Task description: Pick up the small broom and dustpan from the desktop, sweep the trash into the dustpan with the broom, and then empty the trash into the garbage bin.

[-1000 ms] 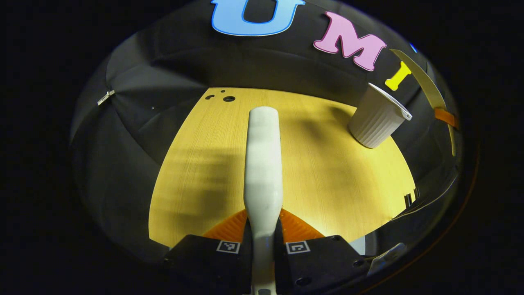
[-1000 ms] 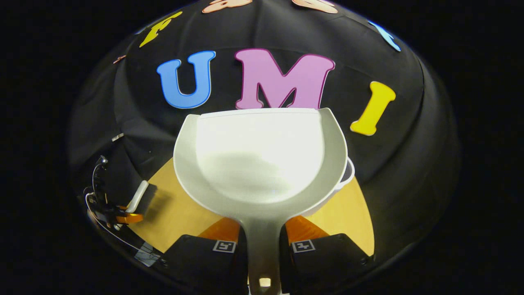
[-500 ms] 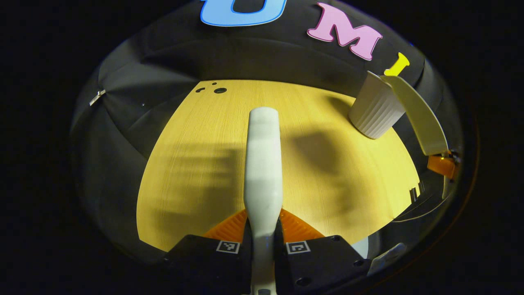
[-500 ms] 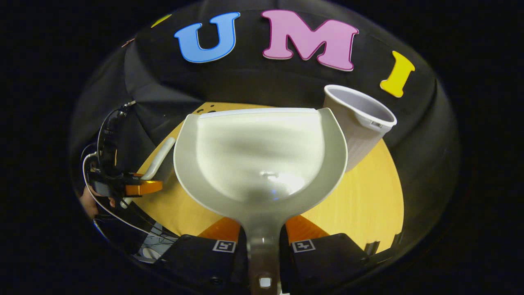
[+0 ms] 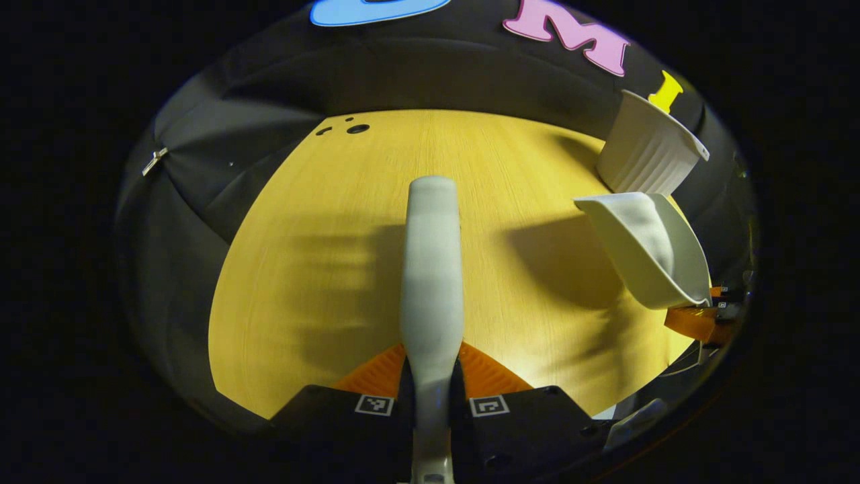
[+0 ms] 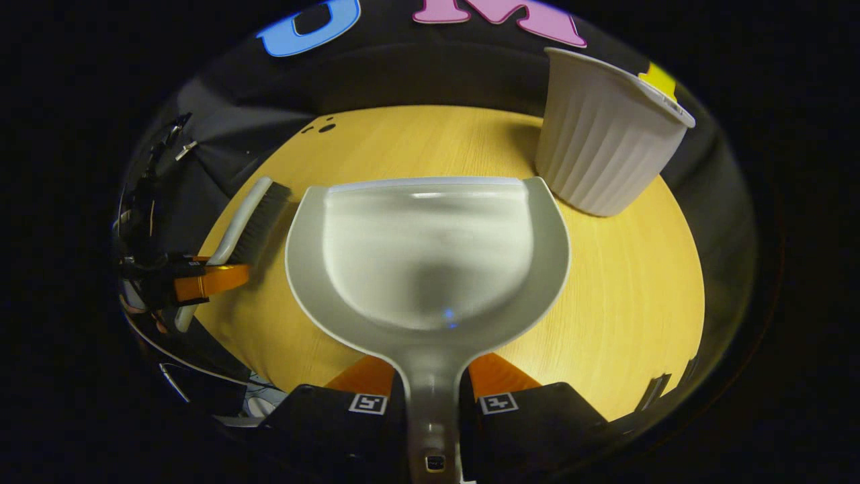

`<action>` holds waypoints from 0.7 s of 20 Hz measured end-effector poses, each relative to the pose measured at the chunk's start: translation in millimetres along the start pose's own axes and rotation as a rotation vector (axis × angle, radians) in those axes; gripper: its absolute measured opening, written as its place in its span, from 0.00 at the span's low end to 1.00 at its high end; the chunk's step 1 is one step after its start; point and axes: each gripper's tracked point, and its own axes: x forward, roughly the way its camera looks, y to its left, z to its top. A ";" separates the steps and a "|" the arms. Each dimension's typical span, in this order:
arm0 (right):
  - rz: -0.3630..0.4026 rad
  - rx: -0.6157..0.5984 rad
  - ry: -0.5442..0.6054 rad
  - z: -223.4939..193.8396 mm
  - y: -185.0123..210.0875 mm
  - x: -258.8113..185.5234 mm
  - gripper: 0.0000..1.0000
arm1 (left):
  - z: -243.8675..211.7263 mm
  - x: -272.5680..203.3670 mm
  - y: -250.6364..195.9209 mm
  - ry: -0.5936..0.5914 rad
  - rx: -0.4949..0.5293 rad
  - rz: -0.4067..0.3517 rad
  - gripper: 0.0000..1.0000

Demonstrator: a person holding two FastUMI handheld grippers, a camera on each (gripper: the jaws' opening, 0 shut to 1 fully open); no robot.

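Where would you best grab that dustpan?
By its narrow handle at the back, coming from behind, as the right gripper does: the dustpan widens into a broad scoop that no jaws could span, and the handle fits between them.

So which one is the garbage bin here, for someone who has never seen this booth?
Start at the wooden desktop. Near its far edge stands the garbage bin, just beyond the dustpan held by the right gripper. It is the upright, ribbed white container with an open top.

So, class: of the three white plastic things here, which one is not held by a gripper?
The ribbed bin, standing alone on the desk.
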 end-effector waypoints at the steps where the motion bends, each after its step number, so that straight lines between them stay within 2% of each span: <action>1: 0.008 0.011 0.026 -5.3 0.4 8.7 0.35 | -0.4 6.3 -2.9 0.010 0.006 0.009 0.27; 3: 0.013 0.003 0.064 -12.9 -3.5 17.9 0.39 | -1.7 11.4 -10.5 0.023 0.008 0.024 0.27; 4: 0.009 -0.007 0.075 -14.3 -6.2 19.8 0.35 | -2.8 13.6 -11.8 0.032 0.003 0.036 0.27; 7: 0.032 -0.009 0.092 -21.1 -2.3 25.8 0.35 | -2.5 23.1 -14.1 0.053 -0.013 0.084 0.27; 8: 0.030 -0.031 0.085 -20.3 -4.5 27.2 0.40 | -4.4 25.4 -16.1 0.066 -0.030 0.087 0.27; 9: 0.032 -0.050 0.084 -20.9 -4.4 29.9 0.36 | -6.5 26.4 -16.1 0.080 -0.038 0.091 0.27; 10: 0.037 -0.059 0.093 -20.9 -5.2 32.0 0.36 | -9.5 28.2 -15.9 0.094 -0.039 0.095 0.27; 11: 0.047 -0.056 0.082 -16.8 -3.9 31.8 0.37 | -8.7 29.1 -14.6 0.098 -0.037 0.101 0.28; 12: 0.067 -0.047 0.087 -18.3 -1.5 34.0 0.42 | -9.6 27.9 -14.8 0.107 -0.032 0.108 0.26; 13: 0.078 -0.040 0.084 -18.9 0.3 32.7 0.38 | -9.4 27.8 -14.0 0.112 -0.026 0.114 0.28; 14: 0.092 -0.031 0.091 -18.9 1.1 32.9 0.40 | -8.8 28.1 -13.5 0.117 -0.021 0.115 0.28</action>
